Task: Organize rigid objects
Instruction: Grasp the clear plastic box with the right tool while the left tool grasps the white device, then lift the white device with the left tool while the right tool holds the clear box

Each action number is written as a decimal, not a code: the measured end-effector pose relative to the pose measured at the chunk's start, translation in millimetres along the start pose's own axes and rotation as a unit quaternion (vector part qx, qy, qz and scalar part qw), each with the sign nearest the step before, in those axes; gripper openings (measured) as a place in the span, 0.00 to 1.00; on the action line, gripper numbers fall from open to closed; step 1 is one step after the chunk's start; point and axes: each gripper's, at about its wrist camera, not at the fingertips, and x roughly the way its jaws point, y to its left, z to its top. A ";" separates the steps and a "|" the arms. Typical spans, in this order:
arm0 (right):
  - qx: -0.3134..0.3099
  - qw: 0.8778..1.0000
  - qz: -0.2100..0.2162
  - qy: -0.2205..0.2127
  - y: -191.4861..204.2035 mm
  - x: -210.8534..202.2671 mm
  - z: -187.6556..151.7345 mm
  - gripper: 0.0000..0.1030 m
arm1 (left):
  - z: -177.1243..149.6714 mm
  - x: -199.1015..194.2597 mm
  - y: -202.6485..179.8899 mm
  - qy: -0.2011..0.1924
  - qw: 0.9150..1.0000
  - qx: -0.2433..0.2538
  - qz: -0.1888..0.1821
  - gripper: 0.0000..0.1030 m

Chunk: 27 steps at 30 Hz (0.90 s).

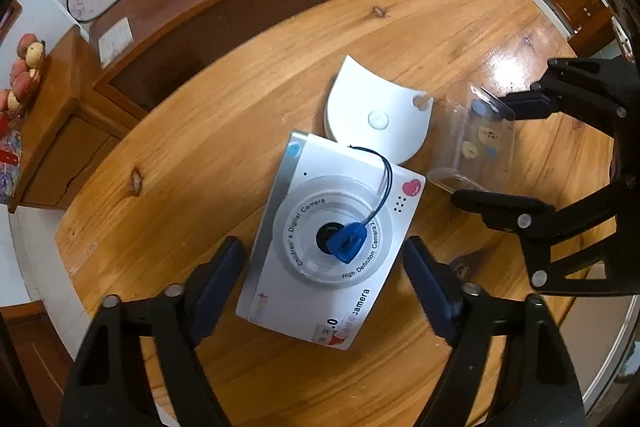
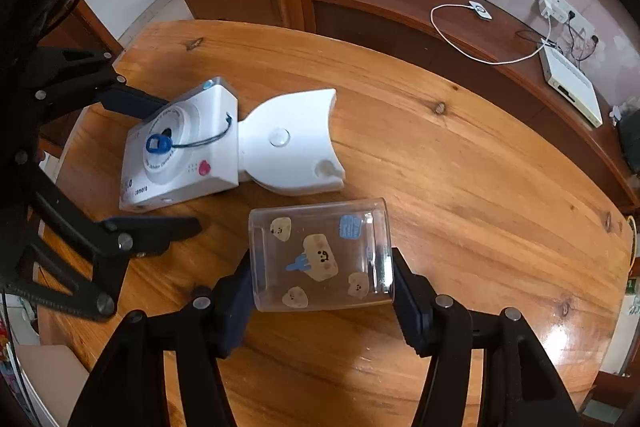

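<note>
Left wrist view: the left gripper [image 1: 324,267] points down over a white children's camera box [image 1: 320,239] lying flat on the round wooden tabletop [image 1: 192,155]. Its jaws straddle the box's two long sides; a narrow gap shows at each pad, so the box is framed, not yet pinched. A white fan-shaped piece [image 1: 376,111] lies just beyond the box, touching its far end. To the right, the right gripper [image 1: 500,147] brackets a clear plastic container [image 1: 476,143].

Right wrist view: the right gripper [image 2: 322,291] has its jaws partly open, one pad at each side wall of the clear plastic container [image 2: 320,255], which lies on its side on the tabletop [image 2: 460,187]. Contact looks likely, though the clear walls make it hard to confirm. The left gripper [image 2: 160,163] flanks the box [image 2: 180,151].

The step in hand appears to be a two-handed pickup. Next, each pair of jaws probably needs to clamp firmly before any lift.
</note>
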 end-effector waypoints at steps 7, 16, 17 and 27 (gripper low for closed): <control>0.016 1.000 -0.009 -0.005 -6.3 -3.9 -7.2 0.60 | -16.7 -4.6 7.5 -0.017 1.000 -0.016 -0.003 0.65; 0.035 0.999 -0.017 -0.011 -6.1 -23.3 -16.4 0.60 | -61.0 -44.6 19.7 -0.028 0.993 -0.108 -0.033 0.62; 0.038 0.999 -0.017 -0.014 -5.4 -27.3 -17.5 0.60 | -63.3 -50.2 19.1 -0.031 0.993 -0.112 -0.032 0.62; 0.047 0.998 0.002 -0.047 3.2 -86.4 -52.4 0.59 | -109.9 -102.6 -8.4 -0.061 0.984 -0.156 -0.054 0.10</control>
